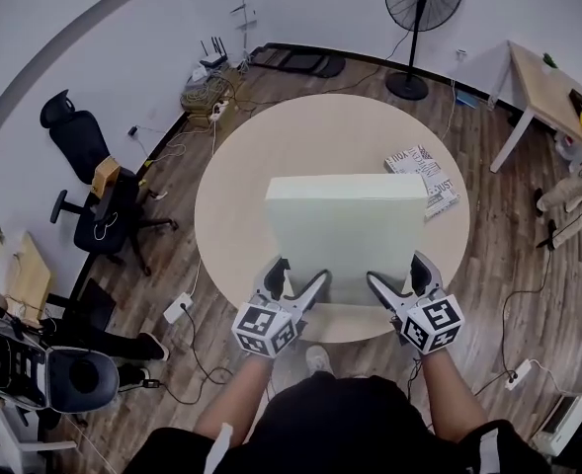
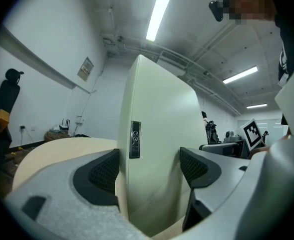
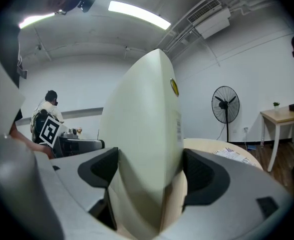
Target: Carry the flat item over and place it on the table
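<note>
Round pale table (image 1: 233,181) on a wood-plank floor, white walls all round; above its near half, the flat item (image 1: 345,227), a pale greenish-white panel, gripped at its near edge from both sides; seen from either tongs as standing on edge (image 2: 156,114) (image 3: 144,124), rising tall in front of the camera; contact between its lower edge and the table not to be told. Left tongs (image 1: 298,276) clamped on the panel's near left corner, dark pads pressed to both faces (image 2: 149,169); right tongs (image 1: 397,275) clamped likewise on the near right corner (image 3: 152,170). Small dark strip (image 2: 135,139) set on the panel's narrow edge; yellow round sticker (image 3: 173,86) near its top. Just beyond the panel's far right corner, a printed paper (image 1: 424,179) lying flat on the table. Farther out, a standing fan (image 1: 422,8) by the far wall, a light wooden side table (image 1: 552,92) at right, a black office chair (image 1: 98,191) at left.
</note>
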Demonstrator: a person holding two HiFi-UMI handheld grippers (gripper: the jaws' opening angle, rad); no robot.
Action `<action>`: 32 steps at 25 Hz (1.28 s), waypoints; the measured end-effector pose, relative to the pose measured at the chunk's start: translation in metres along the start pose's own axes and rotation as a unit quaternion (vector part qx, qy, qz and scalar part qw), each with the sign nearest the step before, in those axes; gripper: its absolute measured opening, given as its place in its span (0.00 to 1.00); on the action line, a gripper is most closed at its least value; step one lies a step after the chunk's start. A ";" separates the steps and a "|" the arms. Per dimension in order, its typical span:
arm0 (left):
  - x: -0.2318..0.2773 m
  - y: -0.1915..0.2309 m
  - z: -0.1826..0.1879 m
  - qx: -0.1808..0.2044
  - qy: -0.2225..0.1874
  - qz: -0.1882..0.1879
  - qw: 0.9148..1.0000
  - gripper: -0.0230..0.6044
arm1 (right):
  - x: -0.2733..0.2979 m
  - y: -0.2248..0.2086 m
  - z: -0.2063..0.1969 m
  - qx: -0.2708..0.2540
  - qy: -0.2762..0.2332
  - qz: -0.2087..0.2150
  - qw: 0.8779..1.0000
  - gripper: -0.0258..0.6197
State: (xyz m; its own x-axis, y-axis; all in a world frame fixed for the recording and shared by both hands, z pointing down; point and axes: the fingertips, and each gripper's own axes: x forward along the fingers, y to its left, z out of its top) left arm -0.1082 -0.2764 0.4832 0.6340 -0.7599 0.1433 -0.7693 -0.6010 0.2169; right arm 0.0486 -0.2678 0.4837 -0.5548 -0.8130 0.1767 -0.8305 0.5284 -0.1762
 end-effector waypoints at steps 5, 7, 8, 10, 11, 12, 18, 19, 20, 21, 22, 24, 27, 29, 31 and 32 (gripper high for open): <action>0.017 0.021 -0.010 -0.009 0.015 -0.014 1.000 0.60 | 0.020 -0.009 -0.014 0.022 0.018 -0.017 0.999 0.61; 0.023 0.027 -0.013 -0.015 0.019 -0.011 1.000 0.60 | 0.028 -0.014 -0.019 0.039 0.023 -0.020 0.999 0.61; 0.026 0.030 -0.015 -0.020 0.023 -0.009 0.999 0.60 | 0.031 -0.017 -0.023 0.050 0.027 -0.019 0.998 0.61; 0.031 0.032 -0.022 -0.029 0.031 -0.003 0.999 0.60 | 0.035 -0.023 -0.032 0.071 0.037 -0.018 0.997 0.61; 0.035 0.033 -0.025 -0.033 0.034 -0.001 0.999 0.60 | 0.036 -0.027 -0.035 0.078 0.041 -0.017 0.996 0.61; 0.039 0.033 -0.028 -0.037 0.038 0.001 0.999 0.60 | 0.038 -0.031 -0.038 0.084 0.044 -0.017 0.995 0.61; 0.062 0.040 -0.052 -0.080 0.075 0.029 0.994 0.60 | 0.053 -0.058 -0.058 0.118 0.079 -0.009 0.990 0.61; 0.067 0.042 -0.057 -0.089 0.085 0.037 0.992 0.60 | 0.056 -0.063 -0.062 0.125 0.084 -0.006 0.989 0.61; 0.072 0.043 -0.062 -0.098 0.095 0.045 0.990 0.60 | 0.059 -0.070 -0.067 0.133 0.088 -0.003 0.987 0.61; 0.077 0.044 -0.067 -0.106 0.104 0.052 0.987 0.60 | 0.062 -0.075 -0.072 0.143 0.094 -0.001 0.985 0.61; 0.081 0.045 -0.072 -0.112 0.112 0.060 0.986 0.60 | 0.065 -0.080 -0.078 0.153 0.101 0.000 0.983 0.61; 0.088 0.048 -0.081 -0.116 0.126 0.072 0.983 0.60 | 0.070 -0.088 -0.091 0.172 0.119 0.002 0.978 0.61; 0.097 0.053 -0.095 -0.116 0.141 0.081 0.980 0.60 | 0.078 -0.097 -0.108 0.188 0.144 0.003 0.972 0.61; 0.102 0.056 -0.108 -0.119 0.154 0.085 0.977 0.60 | 0.083 -0.102 -0.121 0.191 0.165 0.004 0.968 0.61; 0.105 0.060 -0.123 -0.130 0.174 0.091 0.972 0.60 | 0.087 -0.106 -0.135 0.198 0.188 0.002 0.962 0.61; 0.106 0.062 -0.130 -0.140 0.186 0.094 0.968 0.60 | 0.089 -0.107 -0.142 0.203 0.199 0.000 0.959 0.61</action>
State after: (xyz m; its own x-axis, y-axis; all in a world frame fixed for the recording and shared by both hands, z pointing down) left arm -0.0783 -0.3621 0.6374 0.5086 -0.6762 0.5330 -0.8559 -0.3299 0.3982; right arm 0.0809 -0.3617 0.6561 -0.5968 -0.6125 0.5183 -0.7878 0.3244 -0.5236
